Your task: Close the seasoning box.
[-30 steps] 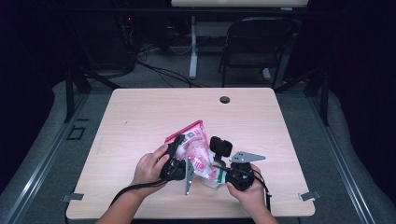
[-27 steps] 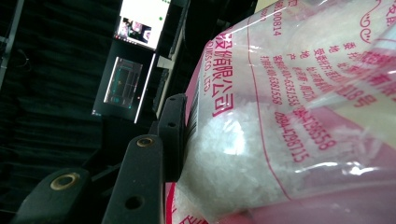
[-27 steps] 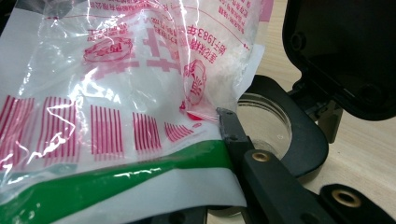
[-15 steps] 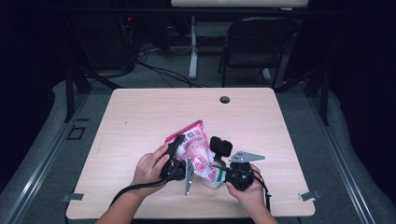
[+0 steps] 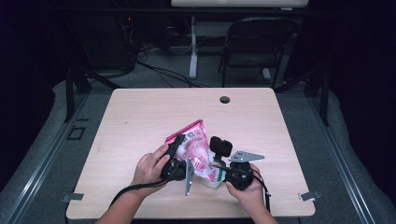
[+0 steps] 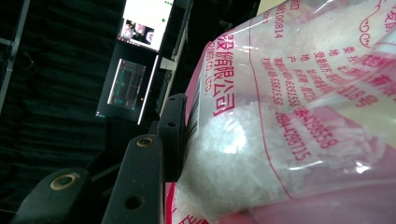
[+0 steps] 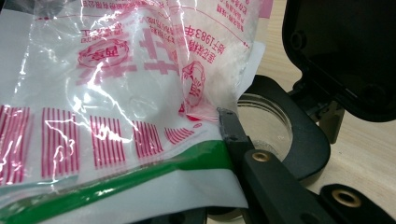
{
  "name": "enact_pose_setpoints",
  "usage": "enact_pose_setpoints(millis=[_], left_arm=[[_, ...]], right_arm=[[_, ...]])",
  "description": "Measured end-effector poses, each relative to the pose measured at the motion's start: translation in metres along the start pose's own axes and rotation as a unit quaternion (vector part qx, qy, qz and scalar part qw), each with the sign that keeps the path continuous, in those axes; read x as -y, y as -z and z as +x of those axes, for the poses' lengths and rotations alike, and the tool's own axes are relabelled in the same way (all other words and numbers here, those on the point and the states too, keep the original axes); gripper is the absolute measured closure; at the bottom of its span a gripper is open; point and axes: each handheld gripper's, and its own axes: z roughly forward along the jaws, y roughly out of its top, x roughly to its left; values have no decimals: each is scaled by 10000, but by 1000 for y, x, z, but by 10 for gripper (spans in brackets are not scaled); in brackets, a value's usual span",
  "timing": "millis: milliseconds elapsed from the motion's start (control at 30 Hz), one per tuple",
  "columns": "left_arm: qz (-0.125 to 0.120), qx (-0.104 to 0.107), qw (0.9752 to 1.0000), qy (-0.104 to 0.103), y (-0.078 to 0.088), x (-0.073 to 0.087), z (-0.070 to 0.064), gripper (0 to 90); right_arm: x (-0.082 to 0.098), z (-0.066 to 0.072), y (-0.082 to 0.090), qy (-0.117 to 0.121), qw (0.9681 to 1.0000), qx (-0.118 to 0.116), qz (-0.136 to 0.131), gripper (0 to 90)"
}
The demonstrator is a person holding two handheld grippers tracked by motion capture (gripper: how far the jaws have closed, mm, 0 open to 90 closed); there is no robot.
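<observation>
A clear plastic bag [image 5: 196, 149] with pink print, holding white crystals, is held up over the table's front middle. My left gripper [image 5: 175, 156] is shut on the bag's left side; in the left gripper view one of its black fingers [image 6: 140, 177] presses against the bag [image 6: 280, 116]. My right gripper [image 5: 219, 170] is shut on the bag's lower, green-striped end [image 7: 116, 93], with one finger [image 7: 231, 128] at the bag's edge. Below the bag sits a round clear container [image 7: 266, 121] in a black ring, its black lid [image 5: 220, 145] standing open behind it.
The light wooden table [image 5: 140, 116] has a round cable hole [image 5: 224, 99] near its far edge. A folding chair [image 5: 257, 46] and a desk leg stand on the dark floor beyond. Both hands are close to the front edge.
</observation>
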Motion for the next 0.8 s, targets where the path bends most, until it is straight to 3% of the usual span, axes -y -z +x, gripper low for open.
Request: enact_pose_setpoints(millis=[800], left_arm=[[-20, -57, 10000, -38, 1, -1, 1, 646]], right_arm=[[-1, -1, -1, -20, 10000, 2, -4, 898]])
